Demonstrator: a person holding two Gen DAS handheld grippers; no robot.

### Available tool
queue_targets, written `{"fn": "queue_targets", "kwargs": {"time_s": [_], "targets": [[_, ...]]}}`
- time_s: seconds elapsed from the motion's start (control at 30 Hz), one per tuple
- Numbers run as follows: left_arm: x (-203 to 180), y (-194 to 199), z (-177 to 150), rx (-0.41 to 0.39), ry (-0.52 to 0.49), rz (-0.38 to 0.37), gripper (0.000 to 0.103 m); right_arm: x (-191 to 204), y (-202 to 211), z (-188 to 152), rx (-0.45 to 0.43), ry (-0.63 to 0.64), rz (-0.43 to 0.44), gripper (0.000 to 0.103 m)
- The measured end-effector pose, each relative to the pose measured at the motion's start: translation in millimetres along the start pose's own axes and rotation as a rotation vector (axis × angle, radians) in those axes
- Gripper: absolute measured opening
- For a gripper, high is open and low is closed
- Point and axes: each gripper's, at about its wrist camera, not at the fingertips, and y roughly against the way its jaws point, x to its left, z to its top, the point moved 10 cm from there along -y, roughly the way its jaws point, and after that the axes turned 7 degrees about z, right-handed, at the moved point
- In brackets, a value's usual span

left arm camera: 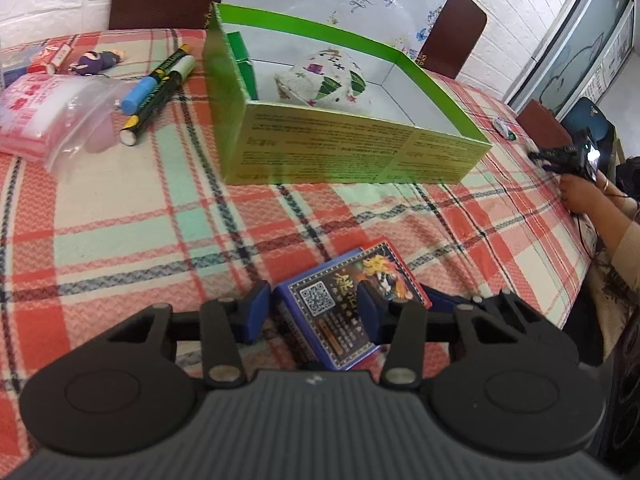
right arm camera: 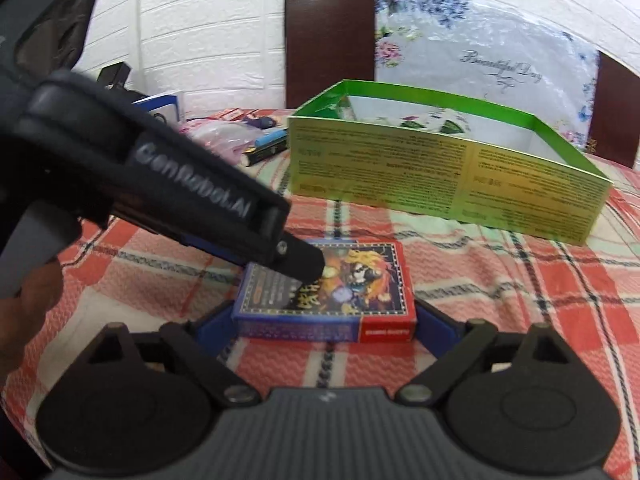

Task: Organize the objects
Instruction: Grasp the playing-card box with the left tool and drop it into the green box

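The card box (left arm camera: 352,300) lies on the worktop (left arm camera: 120,216) just before the green box (left arm camera: 352,148). The left hand-held gripper (left arm camera: 316,304), part-closed, straddles it and should seat squarely; the right hand-held gripper (right arm camera: 324,326) brackets it, open.

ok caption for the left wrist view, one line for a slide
Left claw straddling a card box on the plaid cloth, green box beyond.
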Motion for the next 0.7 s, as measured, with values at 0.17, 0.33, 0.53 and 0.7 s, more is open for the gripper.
{"fn": "queue_targets", "kwargs": {"time_s": [0.17,0.33,0.53,0.7], "targets": [[-31.4,-12.1,1.6,0.006,-0.071,-0.041,0.05,-22.5,15.5,-10.4,-0.023,-0.059,-0.075,0.094],[-62.9,-20.1,-3.6,0.008,-0.135,-0.073,0.051,-45.5,31.7,-22.0,-0.049,-0.094,-0.141,0.094],[-76.7,-24.5,-1.0,-0.01,-0.163,-0.055,0.052,-57.8,36.3,-21.1,-0.077,-0.122,-0.153,0.093],[-85.2,-12.0,31.3,-0.084,-0.156,-0.072,0.051,-66.6,47.1,3.8,-0.175,-0.086,-0.188,0.093]]}}
